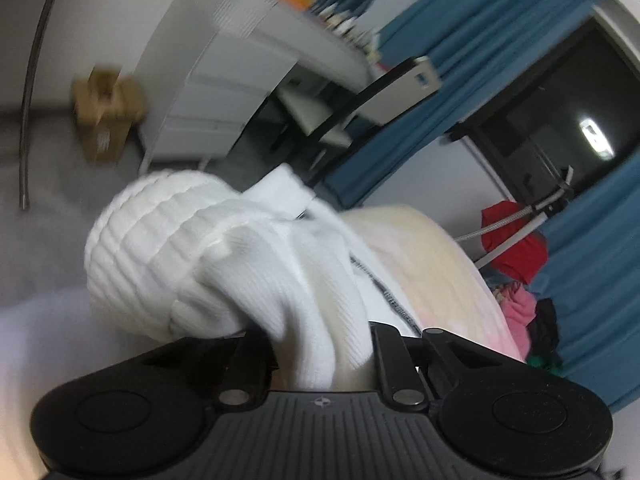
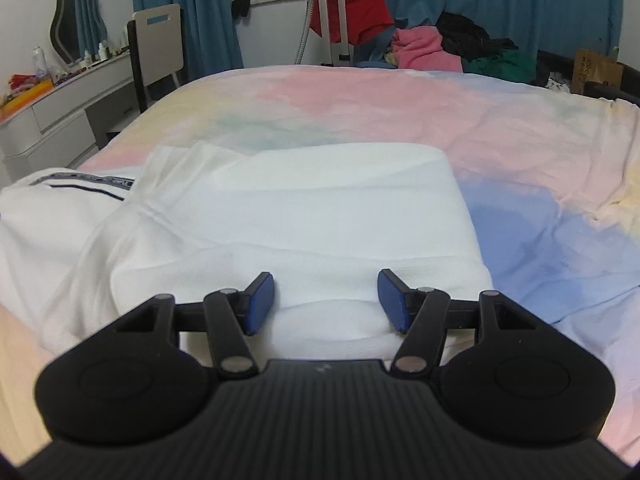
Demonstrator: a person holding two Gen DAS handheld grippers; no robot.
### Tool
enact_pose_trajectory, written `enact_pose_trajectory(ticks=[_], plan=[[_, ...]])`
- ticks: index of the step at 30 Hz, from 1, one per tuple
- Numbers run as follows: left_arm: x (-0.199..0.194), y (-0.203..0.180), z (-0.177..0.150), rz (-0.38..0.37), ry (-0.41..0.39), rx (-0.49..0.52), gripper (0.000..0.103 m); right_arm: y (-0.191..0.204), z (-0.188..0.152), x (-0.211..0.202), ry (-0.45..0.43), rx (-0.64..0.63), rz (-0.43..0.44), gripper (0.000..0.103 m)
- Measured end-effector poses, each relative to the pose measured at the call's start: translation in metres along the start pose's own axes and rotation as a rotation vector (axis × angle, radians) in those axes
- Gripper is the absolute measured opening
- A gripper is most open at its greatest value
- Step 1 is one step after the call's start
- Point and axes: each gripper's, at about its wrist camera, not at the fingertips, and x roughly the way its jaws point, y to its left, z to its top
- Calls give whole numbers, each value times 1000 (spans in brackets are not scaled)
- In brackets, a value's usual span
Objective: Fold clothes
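The left gripper (image 1: 320, 344) clamps a bunched fold of the white ribbed sweater (image 1: 224, 256), lifted off the bed. The right gripper (image 2: 326, 304) hangs open just above the sweater's folded part (image 2: 320, 216), which lies on the pastel bedsheet (image 2: 520, 152).

I'm working in a home bedroom — a bed (image 2: 500, 128) under a pastel sheet, blue curtains (image 2: 500, 4) at the window, a dressing table (image 2: 68, 100) with mirror (image 2: 76, 24) and bottles, clothes heaped (image 2: 448, 50) behind.
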Motion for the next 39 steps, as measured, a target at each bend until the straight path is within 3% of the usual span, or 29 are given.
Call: enact_pose_trajectory(ticks=[7, 12, 16, 21, 28, 33, 34, 37, 39], plan=[[-51, -90, -10, -23, -200, 251, 14, -17, 5, -20, -33, 107, 28, 60], [-91, -180, -40, -75, -341, 413, 14, -32, 11, -30, -54, 153, -19, 60], [-104, -249, -85, -110, -417, 533, 14, -51, 14, -34, -67, 226, -37, 60], [-108, -321, -163, -172, -462, 649, 13, -89, 17, -45, -107, 360, -70, 60], [-78, -378, -297, -218, -423, 872, 13, -148, 14, -55, -162, 559, -136, 61], [-35, -379, -392, -200, -234, 1086, 13, -177, 6, -56, -176, 675, -129, 62], [-27, -374, -404, -196, -184, 1107, 14, -178, 4, -55, -180, 685, -116, 62], [-25, -366, -433, -189, -202, 1183, 15, -180, 3, -54, -192, 696, -66, 62], [-25, -369, -430, -195, -177, 1169, 18, -178, 4, -53, -201, 695, -31, 62]])
